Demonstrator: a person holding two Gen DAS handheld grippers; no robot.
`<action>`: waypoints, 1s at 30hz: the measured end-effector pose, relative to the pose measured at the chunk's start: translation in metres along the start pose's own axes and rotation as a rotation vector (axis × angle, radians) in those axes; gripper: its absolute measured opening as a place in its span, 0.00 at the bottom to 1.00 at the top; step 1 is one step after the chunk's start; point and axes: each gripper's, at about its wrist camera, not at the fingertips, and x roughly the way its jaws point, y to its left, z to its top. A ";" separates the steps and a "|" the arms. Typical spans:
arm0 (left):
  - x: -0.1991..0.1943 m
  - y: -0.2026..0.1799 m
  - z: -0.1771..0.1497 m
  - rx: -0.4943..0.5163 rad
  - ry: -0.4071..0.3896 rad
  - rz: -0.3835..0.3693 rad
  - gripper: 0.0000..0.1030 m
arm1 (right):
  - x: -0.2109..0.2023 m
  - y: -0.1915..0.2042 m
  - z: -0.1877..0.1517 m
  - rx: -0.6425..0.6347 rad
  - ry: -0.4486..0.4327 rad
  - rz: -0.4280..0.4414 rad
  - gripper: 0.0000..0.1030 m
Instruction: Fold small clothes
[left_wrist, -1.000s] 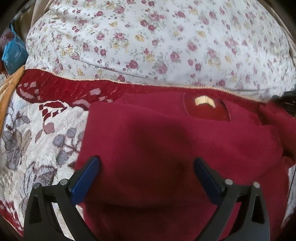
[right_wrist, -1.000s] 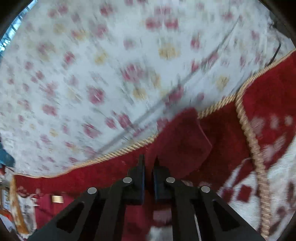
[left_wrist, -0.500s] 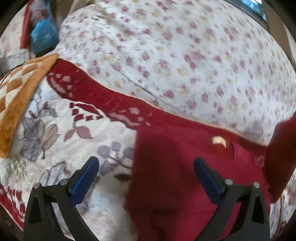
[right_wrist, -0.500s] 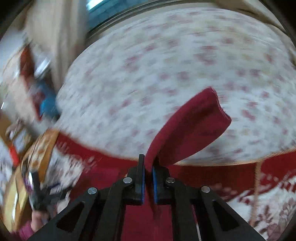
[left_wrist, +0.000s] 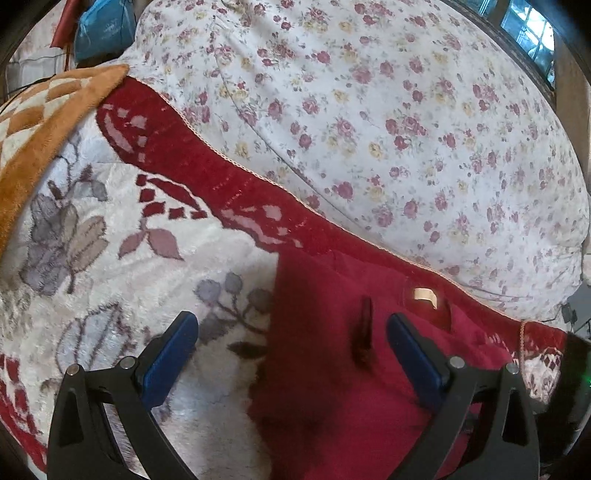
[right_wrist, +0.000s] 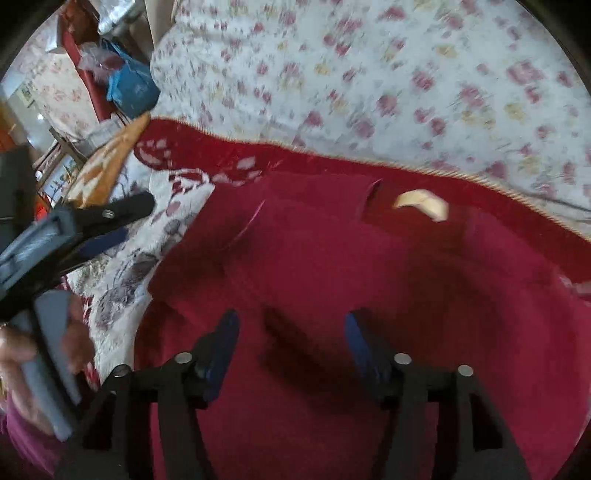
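At the far left of the bed an orange-and-cream checked plush blanket (left_wrist: 44, 122) laps over a cream fleece blanket with grey leaves and a dark red border (left_wrist: 122, 258), which carries everything. The left gripper (left_wrist: 291, 345) hangs above this blanket with its jaws wide apart and nothing between the blue pads (left_wrist: 168, 363); it straddles the left edge of the dark red fleece sweater (left_wrist: 332, 369), so one pad is over bare blanket and the other over cloth. In the right wrist view that gripper (right_wrist: 122, 218) shows at the left, apart from the sweater's edge, with the person's hand (right_wrist: 51, 350) on its grey handle.

The sweater (right_wrist: 332, 277) lies flat, its neck opening with a pale yellow label (right_wrist: 421, 205) towards the white quilt with small pink and yellow flowers (left_wrist: 388, 122) behind, and its body running back towards the person. One sleeve appears laid across the front, a slanting edge marking it. The right gripper (right_wrist: 291, 343) is directly over the middle of the garment; its jaws have just been opening and now stand apart, with only the cloth lying below them and nothing pinched.

The coming move, as I judge it, turns on the left edge: it lies right under the left jaws, so the left hand is nearer for folding that side inwards, along the neck-to-hem line.
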 end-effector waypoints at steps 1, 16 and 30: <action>0.001 -0.003 -0.001 0.005 0.000 -0.001 0.98 | -0.014 -0.008 -0.001 0.019 -0.026 -0.017 0.79; 0.043 -0.076 -0.031 0.302 0.062 0.089 0.89 | -0.103 -0.135 -0.047 0.397 -0.168 -0.095 0.84; 0.039 -0.084 -0.028 0.312 0.073 0.044 0.08 | -0.107 -0.155 -0.048 0.416 -0.200 -0.230 0.84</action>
